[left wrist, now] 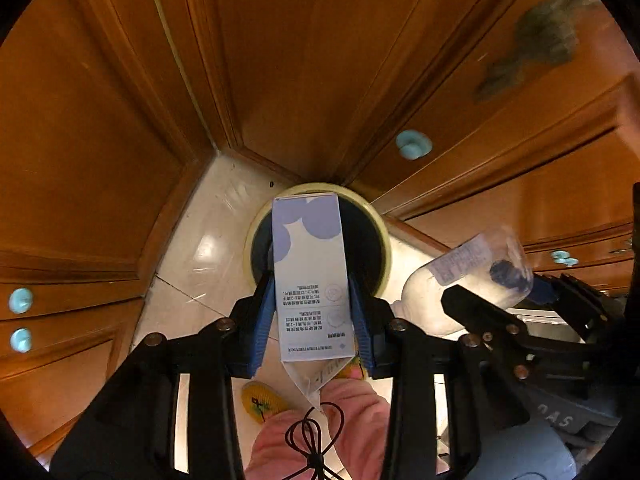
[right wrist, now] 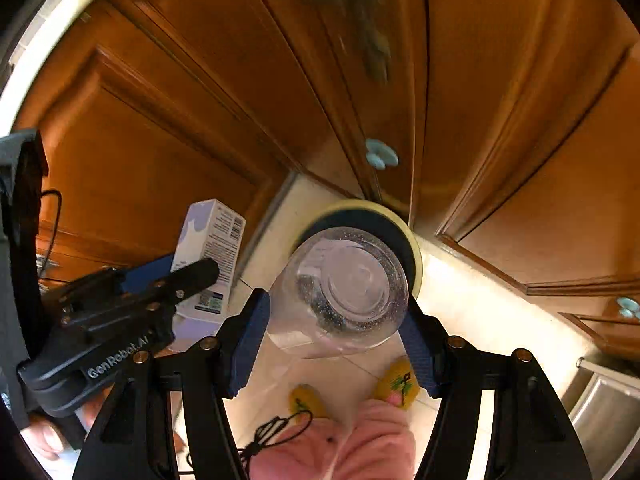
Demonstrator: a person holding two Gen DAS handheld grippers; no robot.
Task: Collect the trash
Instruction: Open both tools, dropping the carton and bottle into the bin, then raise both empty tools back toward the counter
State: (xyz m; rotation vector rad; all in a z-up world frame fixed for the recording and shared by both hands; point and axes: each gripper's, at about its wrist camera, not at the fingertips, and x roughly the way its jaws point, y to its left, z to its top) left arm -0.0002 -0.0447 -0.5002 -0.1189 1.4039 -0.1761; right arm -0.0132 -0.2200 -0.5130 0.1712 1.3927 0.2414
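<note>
My left gripper [left wrist: 313, 312] is shut on a white and lilac carton [left wrist: 310, 276] and holds it above the round trash bin [left wrist: 382, 240], which has a pale yellow rim and dark inside. My right gripper [right wrist: 334, 328] is shut on a clear plastic bottle [right wrist: 344, 284], base toward the camera, just above the same bin [right wrist: 414, 248]. In the left wrist view the bottle [left wrist: 464, 276] and right gripper [left wrist: 532, 300] sit to the right of the carton. In the right wrist view the carton [right wrist: 212, 248] and left gripper [right wrist: 160, 284] sit to the left.
Brown wooden cabinet doors [left wrist: 280, 60] with pale blue knobs [left wrist: 413, 145] surround the bin in a corner. The floor is pale tile [left wrist: 208, 248]. The person's pink trousers [right wrist: 340, 440] and yellow slippers [right wrist: 398, 380] are below. A steel sink edge [right wrist: 604, 400] is at the right.
</note>
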